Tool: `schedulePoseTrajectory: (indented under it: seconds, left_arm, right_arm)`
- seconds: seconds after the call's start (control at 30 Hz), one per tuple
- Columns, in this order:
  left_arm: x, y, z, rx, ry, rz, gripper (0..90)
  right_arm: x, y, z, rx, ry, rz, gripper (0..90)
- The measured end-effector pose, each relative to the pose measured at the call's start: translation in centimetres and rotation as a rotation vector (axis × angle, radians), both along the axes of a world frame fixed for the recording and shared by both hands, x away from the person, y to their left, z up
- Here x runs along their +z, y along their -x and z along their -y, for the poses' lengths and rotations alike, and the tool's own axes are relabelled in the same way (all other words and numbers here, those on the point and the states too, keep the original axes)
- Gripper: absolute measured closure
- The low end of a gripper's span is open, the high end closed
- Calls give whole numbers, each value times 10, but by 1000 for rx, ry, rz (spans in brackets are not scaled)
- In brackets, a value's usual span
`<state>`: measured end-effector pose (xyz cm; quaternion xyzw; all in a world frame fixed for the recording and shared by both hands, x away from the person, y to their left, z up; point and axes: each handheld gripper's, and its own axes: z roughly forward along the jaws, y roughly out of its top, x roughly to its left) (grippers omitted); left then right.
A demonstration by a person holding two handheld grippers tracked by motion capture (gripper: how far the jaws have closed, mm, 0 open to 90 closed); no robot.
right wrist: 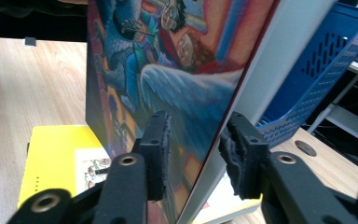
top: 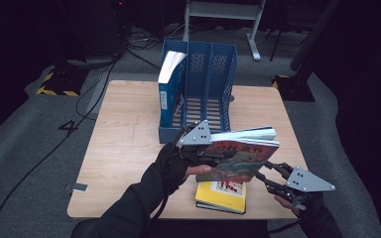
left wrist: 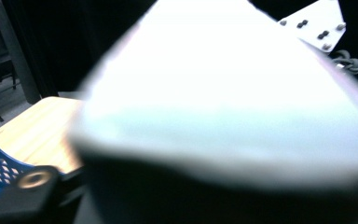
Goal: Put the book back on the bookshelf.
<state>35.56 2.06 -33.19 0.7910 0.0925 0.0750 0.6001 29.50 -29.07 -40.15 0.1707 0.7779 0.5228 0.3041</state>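
A thick book with a colourful illustrated cover (top: 238, 153) hangs tilted above the table's front, page edges upward. My left gripper (top: 206, 154) is shut on its left end; in the left gripper view the blurred white page block (left wrist: 223, 93) looms right in front of the camera. My right gripper (top: 265, 173) is at the book's lower right corner. In the right gripper view its jaws (right wrist: 193, 149) stand open astride the cover (right wrist: 168, 70), the right pad clear of the pages. A yellow book (top: 223, 196) lies flat underneath, also in sight as the yellow book (right wrist: 51, 158).
A blue slotted file rack (top: 198, 64) stands at the table's far middle, with one blue-spined book (top: 168, 84) upright in its left slot. The wooden table (top: 124, 148) has bare room on the left. A small dark tag (top: 79, 187) sits at the front left edge.
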Motion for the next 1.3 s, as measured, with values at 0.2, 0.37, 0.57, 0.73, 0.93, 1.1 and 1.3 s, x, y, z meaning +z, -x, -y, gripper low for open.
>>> schedulePoseTrajectory:
  seconds: [0.2,0.37,0.57,0.73,0.93,1.1,1.3]
  left_arm:
    - [1,3,2,25,-15,19,726]
    - [1,5,2,25,-21,38,730]
    - [0,4,2,34,-11,34,729]
    - [0,4,4,48,-9,38,723]
    - [2,4,6,69,-26,38,717]
    - [3,3,8,80,-35,39,725]
    - [4,1,10,89,-43,35,731]
  right_arm:
    - [-11,-7,19,-89,17,-21,473]
    - [-29,-24,41,-139,4,-114,423]
    - [-55,-47,59,-237,68,-289,390]
    - [-75,-58,72,-289,48,-411,360]
    - [-85,-65,75,-352,52,-467,294]
    - [-94,-69,74,-366,47,-502,279]
    - [-99,-72,74,-382,58,-509,271]
